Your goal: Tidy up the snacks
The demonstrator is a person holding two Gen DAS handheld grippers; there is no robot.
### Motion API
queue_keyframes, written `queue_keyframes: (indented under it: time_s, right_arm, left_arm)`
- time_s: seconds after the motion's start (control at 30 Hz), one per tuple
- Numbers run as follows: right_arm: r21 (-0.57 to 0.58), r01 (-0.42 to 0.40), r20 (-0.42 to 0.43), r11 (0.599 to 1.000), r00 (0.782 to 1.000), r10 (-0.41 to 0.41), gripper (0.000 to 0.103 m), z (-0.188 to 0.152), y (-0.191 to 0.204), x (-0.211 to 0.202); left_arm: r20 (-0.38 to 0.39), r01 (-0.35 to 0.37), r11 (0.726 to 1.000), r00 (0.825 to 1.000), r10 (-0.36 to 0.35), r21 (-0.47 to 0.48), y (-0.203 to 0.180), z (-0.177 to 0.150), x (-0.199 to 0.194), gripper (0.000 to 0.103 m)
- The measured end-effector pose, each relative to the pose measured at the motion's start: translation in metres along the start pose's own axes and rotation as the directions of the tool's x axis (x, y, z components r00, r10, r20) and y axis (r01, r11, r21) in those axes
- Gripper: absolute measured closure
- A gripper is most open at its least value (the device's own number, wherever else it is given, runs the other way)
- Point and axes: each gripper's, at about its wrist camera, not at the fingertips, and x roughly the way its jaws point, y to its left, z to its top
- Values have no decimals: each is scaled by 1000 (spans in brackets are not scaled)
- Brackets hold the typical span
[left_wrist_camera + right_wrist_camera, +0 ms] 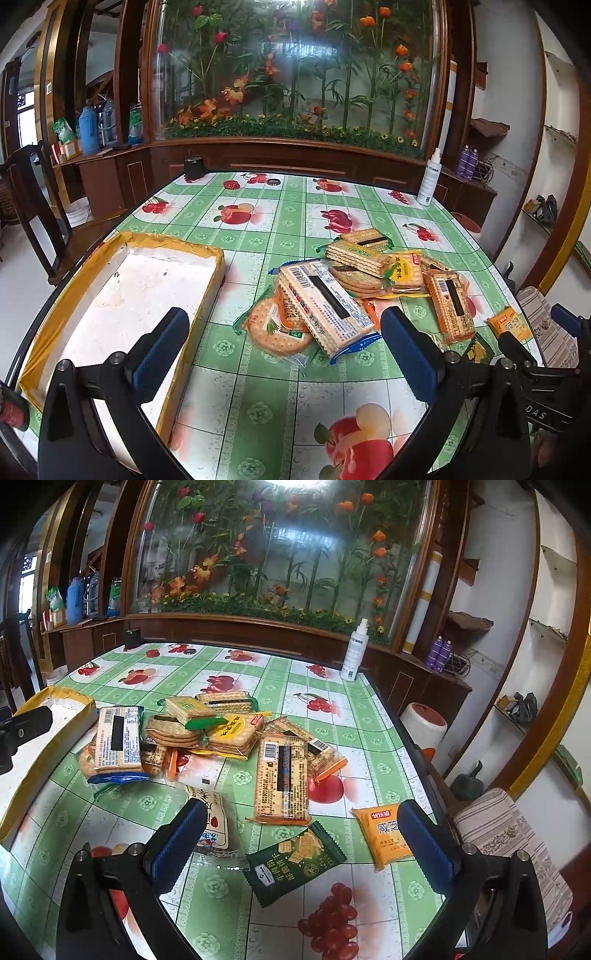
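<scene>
A: Worktop [258,402], green fruit-print cloth. Container?

B: One tray [122,295], white inside, yellow rim, at the left edge. Nothing in it.

A: Snacks?

B: A cracker pile [207,727] mid-worktop, right of the tray and apart from it, packs overlapping. Blue-edged pack [325,310] on top at the left end, label up, lying over a round-cracker pack [273,328]. Orange pack [282,782] flat beside the pile. Nearer the right edge: green pack [295,860], yellow pack [384,834], clear pack [216,823], each single and flat.

A: Left hand-held gripper [284,350]?

B: Jaws spread wide, empty, above the worktop between tray and pile.

A: Right hand-held gripper [303,845]?

B: Also spread, grasping nothing, over the green pack; whether its pads touch the clear or yellow pack, cannot tell.

A: Other items?

B: Spray bottle [355,651] upright at the far right corner.
</scene>
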Motion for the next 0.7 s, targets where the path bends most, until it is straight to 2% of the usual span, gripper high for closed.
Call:
queue_keyframes:
  time_s: [0.2, 0.23, 0.3, 0.37, 0.7]
  right_arm:
    - [5, -14, -8, 1000, 1000, 14, 0, -1, -1, 4]
    - [14, -30, -13, 999, 999, 31, 0, -2, -2, 5]
    - [60, -111, -27, 992, 993, 113, 0, -2, -7, 9]
    - [122, -196, -40, 973, 979, 202, 0, -3, -15, 14]
    - [172, -325, -23, 930, 943, 333, 0, -6, -18, 12]
  left_arm:
    - [-13, -5, 1000, 1000, 5, 3, -2, 0, 6, 0]
    - [-16, -7, 1000, 1000, 7, 4, -3, 0, 7, 0]
    - [-22, -14, 1000, 1000, 15, 14, -6, 1, 11, 0]
    - [-24, -20, 1000, 1000, 20, 19, -8, 1, 13, 0]
    - [-29, -28, 999, 999, 29, 30, -12, 1, 17, 0]
